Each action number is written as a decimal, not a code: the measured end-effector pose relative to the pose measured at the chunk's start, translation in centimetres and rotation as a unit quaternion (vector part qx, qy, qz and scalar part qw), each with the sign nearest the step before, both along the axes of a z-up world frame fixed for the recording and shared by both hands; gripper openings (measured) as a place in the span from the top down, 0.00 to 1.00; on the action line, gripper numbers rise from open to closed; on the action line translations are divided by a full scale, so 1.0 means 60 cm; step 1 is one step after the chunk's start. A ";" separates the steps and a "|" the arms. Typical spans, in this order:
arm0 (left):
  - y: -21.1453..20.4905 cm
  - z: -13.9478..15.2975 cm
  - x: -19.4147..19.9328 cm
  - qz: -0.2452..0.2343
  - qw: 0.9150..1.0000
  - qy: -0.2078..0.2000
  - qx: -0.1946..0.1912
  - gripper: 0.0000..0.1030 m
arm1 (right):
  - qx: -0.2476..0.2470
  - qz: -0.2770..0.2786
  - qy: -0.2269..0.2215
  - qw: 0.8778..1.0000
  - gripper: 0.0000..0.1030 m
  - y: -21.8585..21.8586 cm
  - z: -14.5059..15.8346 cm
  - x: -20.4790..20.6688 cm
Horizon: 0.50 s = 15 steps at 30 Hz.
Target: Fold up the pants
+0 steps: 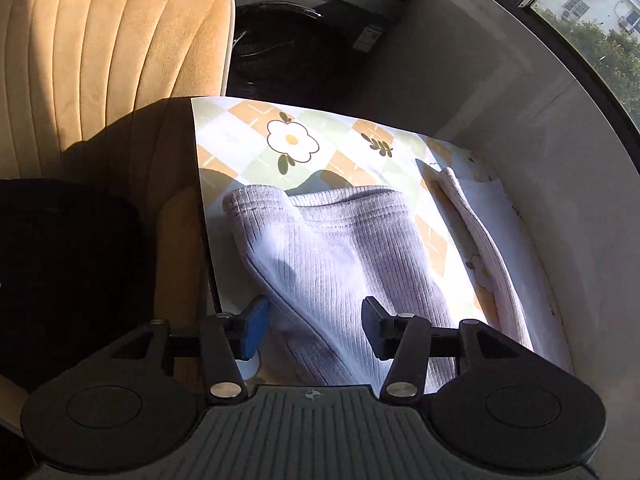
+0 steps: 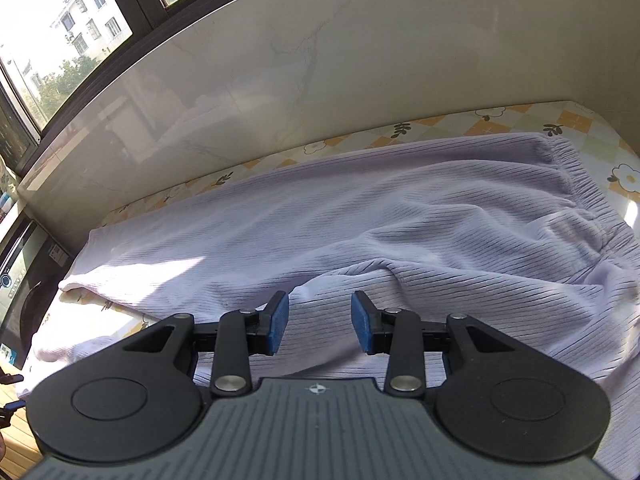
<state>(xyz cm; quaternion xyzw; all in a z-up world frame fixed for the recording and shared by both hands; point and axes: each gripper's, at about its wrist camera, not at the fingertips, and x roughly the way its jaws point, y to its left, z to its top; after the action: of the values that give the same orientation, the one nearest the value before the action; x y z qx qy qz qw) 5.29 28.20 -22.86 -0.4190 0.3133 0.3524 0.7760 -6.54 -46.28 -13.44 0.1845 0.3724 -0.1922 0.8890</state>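
Lilac ribbed pants [image 2: 360, 216] lie lengthwise on a table covered by a checked, flowered cloth [image 1: 248, 128]. The elastic waistband [image 2: 568, 168] is at the far right. One leg end with its hem [image 1: 320, 200] lies near the table's left edge. My left gripper [image 1: 314, 326] hovers over this leg, its jaws apart, the cloth lying below them and not pinched. My right gripper [image 2: 319, 322] stands open over the near leg, just behind a raised fold [image 2: 384, 268], with nothing clamped between its blue pads [image 2: 278, 322].
A tan padded chair [image 1: 112, 52] stands left of the table with a black item [image 1: 68, 260] on its seat. A washing machine [image 1: 304, 40] is beyond it. A marble wall [image 2: 320, 60] and a window [image 2: 72, 28] back the table. A cream cloth [image 1: 480, 240] lies along the wall.
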 end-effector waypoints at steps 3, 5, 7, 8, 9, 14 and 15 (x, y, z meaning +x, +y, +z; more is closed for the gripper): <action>0.030 0.000 -0.009 0.018 1.000 -0.011 -0.020 0.48 | 0.005 -0.017 -0.005 1.000 0.62 0.020 0.004 -0.012; 0.042 -0.004 -0.022 0.016 0.999 -0.023 -0.032 0.48 | -0.006 -0.017 0.000 1.000 0.62 0.040 -0.001 -0.015; 0.049 -0.015 -0.035 0.015 0.999 -0.025 -0.043 0.50 | -0.002 -0.025 0.008 1.000 0.62 0.058 -0.010 -0.014; 0.051 -0.019 -0.041 0.017 0.998 -0.027 -0.048 0.50 | 0.003 -0.027 0.010 1.000 0.62 0.064 -0.014 -0.013; 0.056 -0.023 -0.047 0.020 0.998 -0.029 -0.051 0.50 | 0.012 -0.030 0.012 0.999 0.62 0.074 -0.019 -0.011; 0.078 -0.031 -0.045 -0.007 0.998 -0.049 -0.046 0.50 | 0.005 -0.035 0.015 0.999 0.62 0.102 -0.022 -0.007; 0.079 -0.031 -0.039 -0.018 0.998 -0.050 -0.043 0.50 | 0.005 -0.040 0.013 0.999 0.62 0.104 -0.020 -0.008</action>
<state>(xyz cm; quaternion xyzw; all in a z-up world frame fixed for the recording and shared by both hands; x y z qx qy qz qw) 2.93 32.92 -24.72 -0.4635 0.2966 0.3036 0.7779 -6.99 -40.04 -14.66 0.2011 0.3774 -0.2286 0.8746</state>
